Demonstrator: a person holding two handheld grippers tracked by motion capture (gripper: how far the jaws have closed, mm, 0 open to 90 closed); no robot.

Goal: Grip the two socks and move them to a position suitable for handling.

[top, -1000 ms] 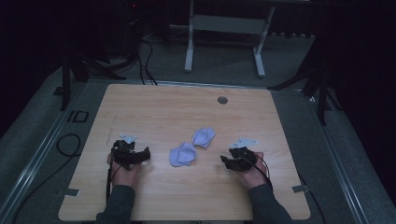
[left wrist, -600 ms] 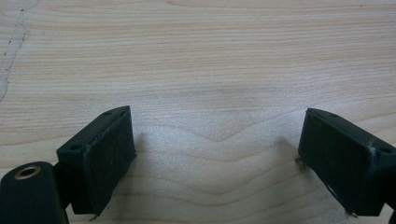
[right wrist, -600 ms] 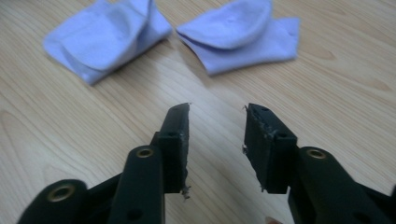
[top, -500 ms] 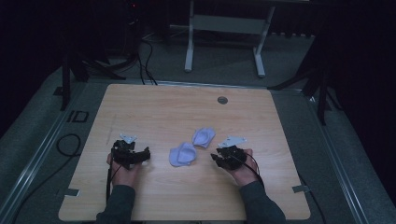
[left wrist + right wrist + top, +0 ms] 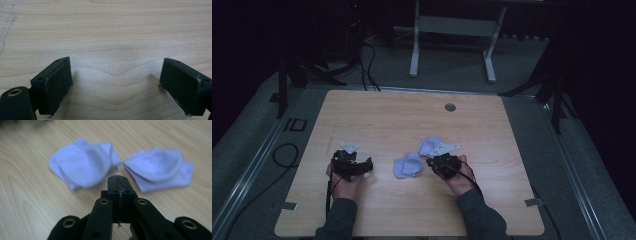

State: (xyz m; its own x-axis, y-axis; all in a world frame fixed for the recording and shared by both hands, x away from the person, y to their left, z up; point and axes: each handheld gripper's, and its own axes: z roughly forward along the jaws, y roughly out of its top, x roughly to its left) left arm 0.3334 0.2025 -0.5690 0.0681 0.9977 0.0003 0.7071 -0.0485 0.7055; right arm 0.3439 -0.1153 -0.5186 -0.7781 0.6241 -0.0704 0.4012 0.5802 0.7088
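Observation:
Two pale lavender socks lie crumpled side by side on the wooden table (image 5: 377, 115). In the high view one sock (image 5: 408, 165) is near the middle and the other sock (image 5: 429, 146) is just behind and to its right. My right gripper (image 5: 441, 163) sits right beside them. Its jaws have just been closing and now stand shut with nothing between them. In the right gripper view its tip (image 5: 117, 180) points at the gap between the left sock (image 5: 82, 166) and the right sock (image 5: 157, 167). My left gripper (image 5: 352, 164) rests to the left, open (image 5: 120, 82) over bare wood.
A round grommet (image 5: 450, 107) is set in the tabletop near the far edge. Beyond the table stands a grey metal frame (image 5: 452, 25). A cable (image 5: 284, 152) loops on the floor by the left edge.
My right gripper has moved left, up to the socks, and its jaws have closed on nothing. The left gripper and both socks have stayed where they were.

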